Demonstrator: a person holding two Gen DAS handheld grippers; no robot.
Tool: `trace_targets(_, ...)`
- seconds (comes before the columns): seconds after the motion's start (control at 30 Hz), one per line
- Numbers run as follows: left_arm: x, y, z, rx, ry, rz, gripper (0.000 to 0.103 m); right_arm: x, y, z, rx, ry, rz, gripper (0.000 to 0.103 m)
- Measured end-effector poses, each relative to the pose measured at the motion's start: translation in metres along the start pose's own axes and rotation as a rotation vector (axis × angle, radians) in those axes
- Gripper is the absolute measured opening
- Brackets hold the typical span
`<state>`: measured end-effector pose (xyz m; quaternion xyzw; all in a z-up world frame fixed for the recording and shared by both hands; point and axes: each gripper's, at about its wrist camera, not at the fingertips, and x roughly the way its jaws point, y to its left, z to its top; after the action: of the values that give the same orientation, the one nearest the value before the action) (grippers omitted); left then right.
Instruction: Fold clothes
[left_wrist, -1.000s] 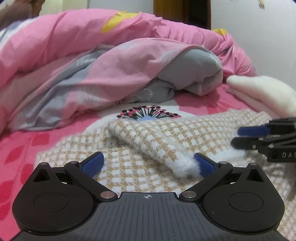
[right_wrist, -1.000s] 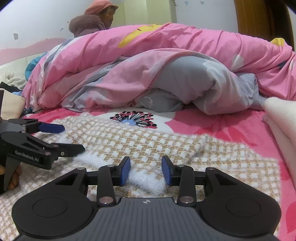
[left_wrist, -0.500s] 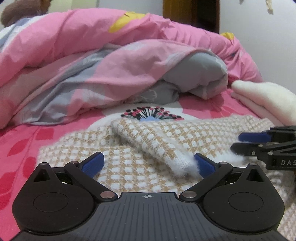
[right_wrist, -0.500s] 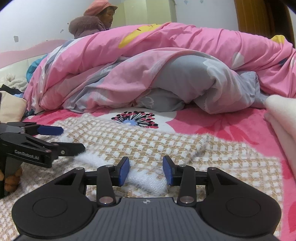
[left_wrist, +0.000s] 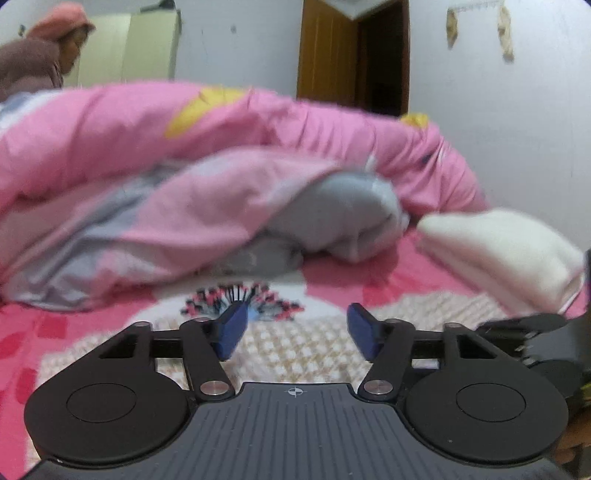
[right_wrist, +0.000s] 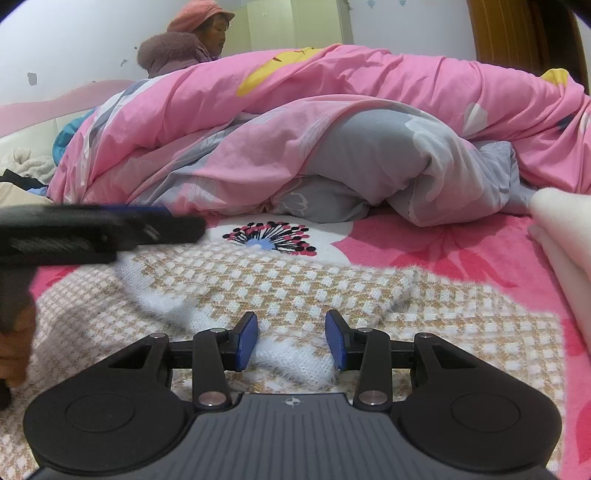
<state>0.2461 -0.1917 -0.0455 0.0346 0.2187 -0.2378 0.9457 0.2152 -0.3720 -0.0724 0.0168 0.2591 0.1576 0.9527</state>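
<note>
From the left wrist view, the left tool (left_wrist: 295, 328) is held level above the bed, its blue pads wide apart with nothing between them. Beneath and just ahead of it lies the checked sweater (left_wrist: 295, 347), tan and white, spread on the pink sheet (left_wrist: 332, 277). The picture is blurred. Behind the sweater a heaped pink and grey quilt (left_wrist: 207, 192) fills the middle, and a folded cream cloth (left_wrist: 509, 251) sits on the bed to the right. The right tool (left_wrist: 524, 325) shows as a dark shape at the right edge; its state cannot be told from here. A person in a pink hat (left_wrist: 44, 55) is at the far left, behind the quilt.

From the right wrist view, the right tool (right_wrist: 291, 343) sits low over the sweater (right_wrist: 295, 280), pads parted, with a white fuzzy fold of the knit (right_wrist: 295, 358) lying between them but not pinched. The left tool (right_wrist: 110, 229) reaches in from the left, blurred, raised above the sweater's left part. A hand (right_wrist: 16, 332) grips its handle at the left edge.
</note>
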Motion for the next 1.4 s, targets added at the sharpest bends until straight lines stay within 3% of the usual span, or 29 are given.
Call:
trace_targets(0.07,0.014,0.006,-0.013,-0.014,0.085,0.018,0.056,0.0,0.0,0.0,0.0,0.001,0.001,0.043)
trace_targets(0.2,0.012,0.015,-0.021,-0.06,0.093,-0.002,0.057,0.0,0.003,0.001,-0.018,0.009,-0.009,0.043)
trace_targets(0.4,0.007,0.019,-0.027,-0.095,0.079,-0.021,0.057,-0.013,0.008,0.013,-0.015,0.005,-0.043,0.043)
trace_targets(0.47,0.005,0.02,-0.029,-0.106,0.075,-0.027,0.057,-0.019,0.009,0.022,-0.007,-0.03,-0.08,0.04)
trace_targets(0.53,0.005,0.02,-0.03,-0.107,0.072,-0.029,0.057,-0.021,0.011,0.03,-0.01,-0.074,-0.101,0.03)
trace_targets(0.67,0.005,0.02,-0.031,-0.105,0.072,-0.035,0.057,0.016,0.002,0.012,0.002,0.065,-0.127,0.02)
trace_targets(0.77,0.003,0.017,-0.029,-0.089,0.068,-0.027,0.057,0.013,-0.006,0.012,0.044,0.075,-0.1,0.019)
trace_targets(0.87,-0.005,0.017,-0.024,-0.083,0.063,-0.034,0.057,0.013,0.0,0.007,0.005,0.061,-0.126,0.02)
trace_targets(1.07,0.0,0.018,0.01,-0.038,-0.007,-0.075,0.058,0.012,0.0,0.007,0.011,0.058,-0.125,0.02)
trace_targets(1.2,0.04,0.041,-0.003,-0.085,0.127,-0.075,0.059,0.011,-0.001,0.007,0.012,0.056,-0.121,0.02)
trace_targets(1.27,0.041,0.056,-0.009,-0.168,0.136,-0.111,0.059,0.011,0.0,0.007,0.008,0.055,-0.12,0.02)
trace_targets(1.4,0.034,0.056,-0.015,-0.181,0.106,-0.093,0.059,0.004,0.001,0.018,0.01,0.047,-0.133,0.017)
